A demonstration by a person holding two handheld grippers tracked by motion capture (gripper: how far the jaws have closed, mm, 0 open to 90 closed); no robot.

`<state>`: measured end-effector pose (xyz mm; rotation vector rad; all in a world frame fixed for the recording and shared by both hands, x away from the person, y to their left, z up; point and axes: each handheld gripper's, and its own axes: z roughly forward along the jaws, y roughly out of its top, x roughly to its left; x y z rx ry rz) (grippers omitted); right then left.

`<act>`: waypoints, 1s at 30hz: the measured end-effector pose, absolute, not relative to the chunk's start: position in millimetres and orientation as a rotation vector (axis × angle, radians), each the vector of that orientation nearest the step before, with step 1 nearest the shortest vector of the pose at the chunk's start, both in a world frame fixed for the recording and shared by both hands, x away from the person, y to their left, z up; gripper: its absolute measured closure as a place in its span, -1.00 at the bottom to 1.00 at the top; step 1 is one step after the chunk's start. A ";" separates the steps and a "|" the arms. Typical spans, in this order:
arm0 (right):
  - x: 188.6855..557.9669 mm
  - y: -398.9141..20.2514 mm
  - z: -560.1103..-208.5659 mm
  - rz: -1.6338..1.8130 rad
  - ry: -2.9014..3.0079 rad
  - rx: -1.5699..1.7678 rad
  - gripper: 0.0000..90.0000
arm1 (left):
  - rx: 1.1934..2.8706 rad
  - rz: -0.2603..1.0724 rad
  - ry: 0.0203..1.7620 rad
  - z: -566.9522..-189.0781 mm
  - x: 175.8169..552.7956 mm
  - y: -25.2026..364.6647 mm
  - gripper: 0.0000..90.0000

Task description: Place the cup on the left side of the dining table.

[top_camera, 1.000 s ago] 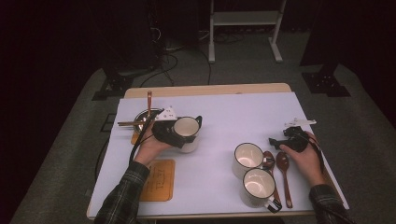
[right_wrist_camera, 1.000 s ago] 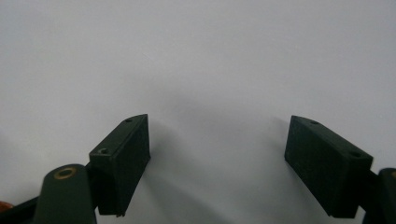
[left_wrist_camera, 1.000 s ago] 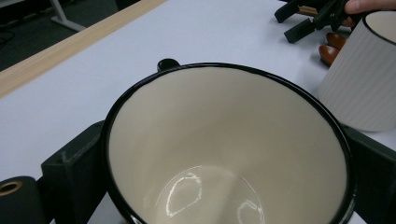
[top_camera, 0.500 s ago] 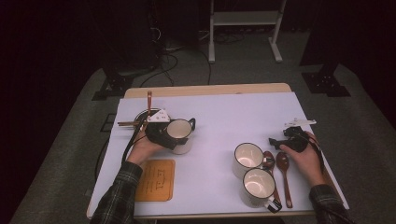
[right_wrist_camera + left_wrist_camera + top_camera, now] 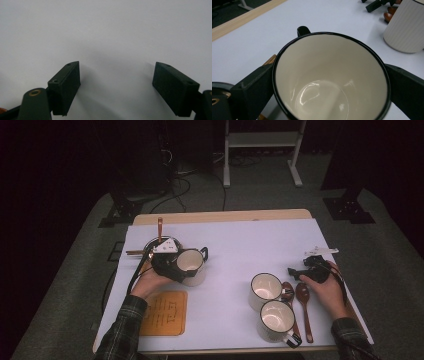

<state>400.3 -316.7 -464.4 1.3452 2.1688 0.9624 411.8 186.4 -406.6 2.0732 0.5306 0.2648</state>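
My left gripper (image 5: 186, 268) is shut on a cream mug (image 5: 193, 260) with a black rim, held at the table's left. In the left gripper view the mug (image 5: 329, 75) sits between the two black jaws, empty, with its handle on the far side. My right gripper (image 5: 296, 272) rests at the right of the table, pointing left. Its jaws stand wide apart over bare white tabletop, and the right gripper (image 5: 116, 87) holds nothing.
Two more cream mugs (image 5: 265, 290) (image 5: 276, 320) stand at front right, with brown wooden spoons (image 5: 303, 305) beside them. An orange mat (image 5: 162, 312) lies near the front left edge. A dark bowl (image 5: 152, 247) with sticks sits behind my left hand.
My left gripper has carried the mug a little to the left and towards the person. The right gripper has barely moved.
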 end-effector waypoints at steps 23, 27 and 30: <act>400.3 -316.7 -464.3 0.962 2.169 1.345 -0.54 | 2.051 0.374 0.673 -397.6 355.2 255.7 -1.00; 400.3 -316.7 -464.3 0.962 2.169 1.345 -0.54 | 2.043 0.389 0.713 -401.3 346.2 270.5 -1.00; 400.5 -316.8 -464.4 0.962 2.169 1.342 -0.54 | 2.039 0.402 0.748 -404.7 338.6 282.2 -1.00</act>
